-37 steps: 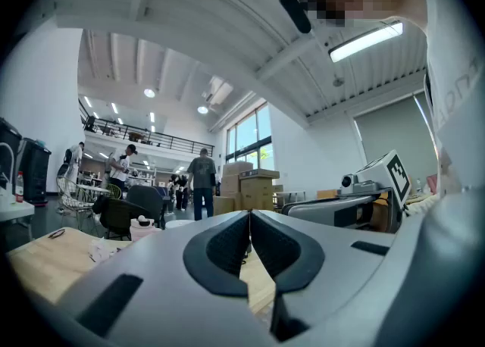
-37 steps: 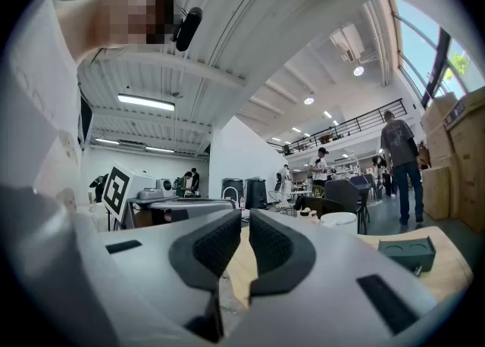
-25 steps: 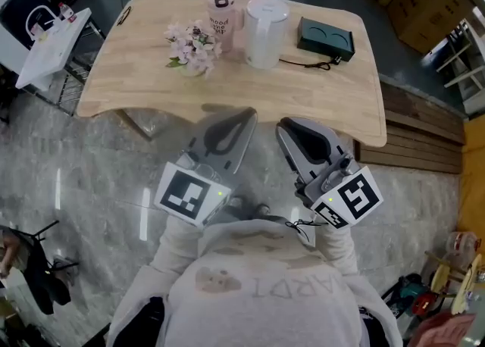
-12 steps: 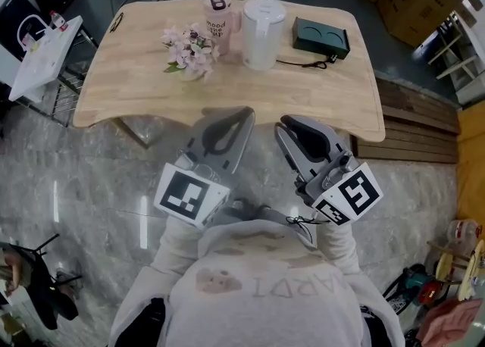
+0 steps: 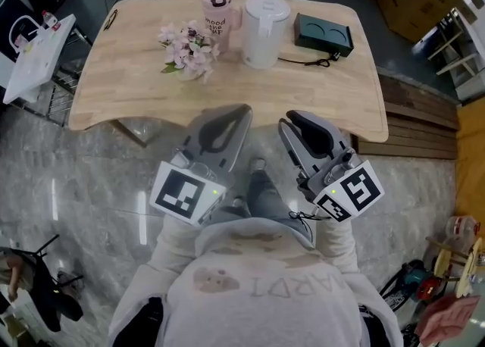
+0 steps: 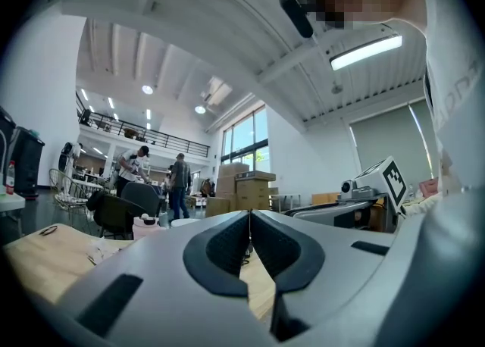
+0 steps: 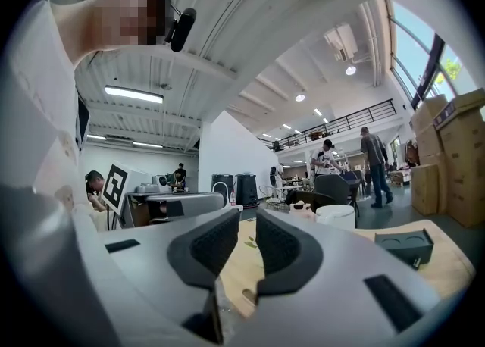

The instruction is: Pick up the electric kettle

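The near half of the wooden surface (image 5: pixel 227 88) is bare, so there is wide room to come in from the front. At the back, a pink cup (image 5: pixel 217 14) stands just beside the electric kettle (image 5: pixel 263 31) on its left, with flowers (image 5: pixel 184 46) near. On its right lies a black cord (image 5: pixel 307 60), then a dark box (image 5: pixel 323 33).

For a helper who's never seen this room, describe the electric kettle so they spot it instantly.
Find the far edge of the wooden table. The kettle stands there between a pink tumbler and a dark green box. It alone is a plain white cylinder.
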A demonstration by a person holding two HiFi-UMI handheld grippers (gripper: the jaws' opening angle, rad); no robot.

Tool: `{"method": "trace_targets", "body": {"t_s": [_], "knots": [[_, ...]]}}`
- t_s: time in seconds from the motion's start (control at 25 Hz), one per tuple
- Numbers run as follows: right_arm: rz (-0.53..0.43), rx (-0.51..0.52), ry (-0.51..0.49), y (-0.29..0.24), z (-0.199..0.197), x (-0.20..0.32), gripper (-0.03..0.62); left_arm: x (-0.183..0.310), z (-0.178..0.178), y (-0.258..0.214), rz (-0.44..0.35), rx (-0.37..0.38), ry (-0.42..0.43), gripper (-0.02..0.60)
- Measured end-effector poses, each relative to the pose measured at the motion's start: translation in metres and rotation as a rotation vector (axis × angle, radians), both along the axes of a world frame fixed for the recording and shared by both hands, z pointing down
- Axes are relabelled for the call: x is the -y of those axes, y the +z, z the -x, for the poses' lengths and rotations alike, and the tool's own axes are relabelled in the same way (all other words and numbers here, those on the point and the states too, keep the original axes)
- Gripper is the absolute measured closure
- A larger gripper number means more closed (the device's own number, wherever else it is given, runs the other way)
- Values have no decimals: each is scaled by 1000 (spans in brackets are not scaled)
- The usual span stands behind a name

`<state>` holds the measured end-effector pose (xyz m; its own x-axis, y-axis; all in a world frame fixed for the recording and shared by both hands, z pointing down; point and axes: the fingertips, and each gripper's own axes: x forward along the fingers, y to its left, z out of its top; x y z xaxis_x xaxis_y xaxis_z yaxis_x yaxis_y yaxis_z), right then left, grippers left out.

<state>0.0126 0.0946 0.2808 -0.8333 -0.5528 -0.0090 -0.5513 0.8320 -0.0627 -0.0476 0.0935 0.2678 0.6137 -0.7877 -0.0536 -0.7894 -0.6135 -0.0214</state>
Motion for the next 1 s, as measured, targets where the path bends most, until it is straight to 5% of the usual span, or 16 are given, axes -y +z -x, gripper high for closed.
{"method": "trace_targets", "body": {"t_s": [1.0], "knots": [[92, -80, -147, 55, -1, 196, 428, 180, -22, 2, 13, 35, -67, 568]]}}
